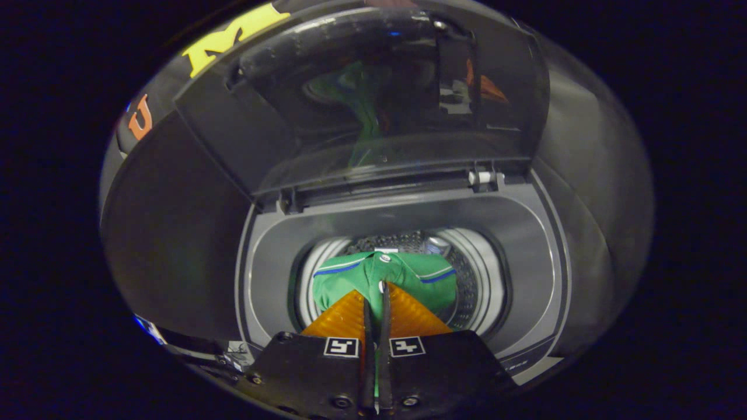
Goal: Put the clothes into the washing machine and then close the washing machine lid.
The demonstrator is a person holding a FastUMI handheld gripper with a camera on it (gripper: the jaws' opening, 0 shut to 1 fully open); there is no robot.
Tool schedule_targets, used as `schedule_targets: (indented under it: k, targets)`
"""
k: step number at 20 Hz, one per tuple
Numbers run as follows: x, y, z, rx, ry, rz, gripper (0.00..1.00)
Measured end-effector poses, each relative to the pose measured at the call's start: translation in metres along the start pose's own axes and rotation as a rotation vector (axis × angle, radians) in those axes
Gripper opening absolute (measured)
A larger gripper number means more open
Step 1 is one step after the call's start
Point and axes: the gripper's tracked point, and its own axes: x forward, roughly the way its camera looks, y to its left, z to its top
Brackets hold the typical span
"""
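My gripper (376, 289) is pinched nearly closed, fingers (386, 315) almost parallel w/ just a sliver of gap, and green cloth shows in that sliver. So both fingers press on the shirt (385, 277), holding it by a bit of fabric near the placket (a small button sits right at the tips).

The shirt is green, w/ a blue-and-white stripe along each sleeve edge. It hangs bunched just ahead of and beyond the fingertips, over the mouth of the drum (467, 280). I can't tell whether its lower part rests on the drum floor or hangs free, since the fingers and their mounts cover that.

Around the shirt is the drum: pale ring at the opening, perforated metal wall visible behind and to the right of the cloth. Outside that is the grey top deck of the washer (525, 245), a rounded rectangular surround w/ a thin light line tracing its edge.

Further back, the lid (373, 105) stands open, tilted up and away from me, hinged along the rear of the deck. It's dark and see-through-ish, and a faint green reflection of the shirt shows in it. A small white hinge piece (483, 177) sits at the right end of the hinge line.

Beyond the washer on both sides is dark booth wall (169, 221).
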Motion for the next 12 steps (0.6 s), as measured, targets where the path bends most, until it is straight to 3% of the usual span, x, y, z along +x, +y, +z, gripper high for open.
schedule_targets:
  k: [7,12]
  targets:
    - [0.015,-0.011,-0.021,0.03,0.115,-0.055,0.06]
    - [0.016,-0.006,-0.032,0.022,0.176,-0.037,0.07]
